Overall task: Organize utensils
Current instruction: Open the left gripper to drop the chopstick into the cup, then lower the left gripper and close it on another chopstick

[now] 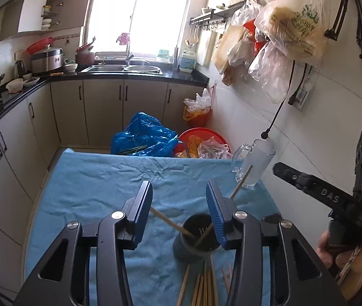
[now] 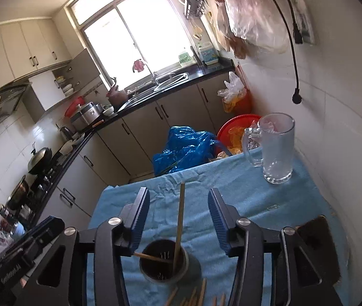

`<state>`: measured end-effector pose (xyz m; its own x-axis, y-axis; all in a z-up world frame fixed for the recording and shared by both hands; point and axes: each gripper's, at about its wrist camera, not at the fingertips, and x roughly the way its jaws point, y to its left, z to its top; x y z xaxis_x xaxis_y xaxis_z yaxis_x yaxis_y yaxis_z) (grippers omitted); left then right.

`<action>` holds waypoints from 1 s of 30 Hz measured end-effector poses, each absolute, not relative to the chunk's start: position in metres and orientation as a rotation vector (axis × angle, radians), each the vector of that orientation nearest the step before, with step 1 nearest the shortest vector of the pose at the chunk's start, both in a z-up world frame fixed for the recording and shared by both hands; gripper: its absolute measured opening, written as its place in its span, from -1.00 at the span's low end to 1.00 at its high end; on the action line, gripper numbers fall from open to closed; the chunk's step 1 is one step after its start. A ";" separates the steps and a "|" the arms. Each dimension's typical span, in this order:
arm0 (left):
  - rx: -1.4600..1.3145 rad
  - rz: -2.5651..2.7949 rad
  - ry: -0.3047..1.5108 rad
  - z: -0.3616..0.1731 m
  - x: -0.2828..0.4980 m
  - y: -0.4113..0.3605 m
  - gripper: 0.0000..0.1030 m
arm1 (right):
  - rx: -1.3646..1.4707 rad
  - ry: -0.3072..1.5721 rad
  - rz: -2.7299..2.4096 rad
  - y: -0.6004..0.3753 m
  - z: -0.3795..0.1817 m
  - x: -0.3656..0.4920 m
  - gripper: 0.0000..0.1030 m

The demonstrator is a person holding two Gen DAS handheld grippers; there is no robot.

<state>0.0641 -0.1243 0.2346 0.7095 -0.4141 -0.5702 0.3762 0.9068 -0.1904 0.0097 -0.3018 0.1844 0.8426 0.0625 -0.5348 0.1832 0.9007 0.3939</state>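
A dark round utensil cup [image 1: 196, 241] [image 2: 167, 261] stands on the blue cloth [image 1: 99, 178] [image 2: 232, 178] with two wooden chopsticks [image 1: 170, 223] [image 2: 180, 219] leaning in it. Several loose chopsticks [image 1: 204, 285] [image 2: 198, 294] lie on the cloth in front of the cup. My left gripper [image 1: 179, 199] is open and empty, hovering above the cup. My right gripper [image 2: 178, 204] is open and empty, also just above the cup. The right gripper's body [image 1: 334, 199] shows at the right of the left wrist view.
A clear glass mug [image 1: 253, 164] [image 2: 275, 148] stands at the cloth's far right corner by the tiled wall. A dark phone-like slab [image 2: 318, 244] lies at the right edge. Blue bag [image 1: 145, 137] and red basin [image 1: 204, 140] sit on the floor beyond.
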 end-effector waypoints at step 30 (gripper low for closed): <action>0.309 -0.503 1.086 0.021 -0.021 -0.135 -0.72 | 0.334 1.064 0.022 -0.249 -0.013 -0.107 -0.60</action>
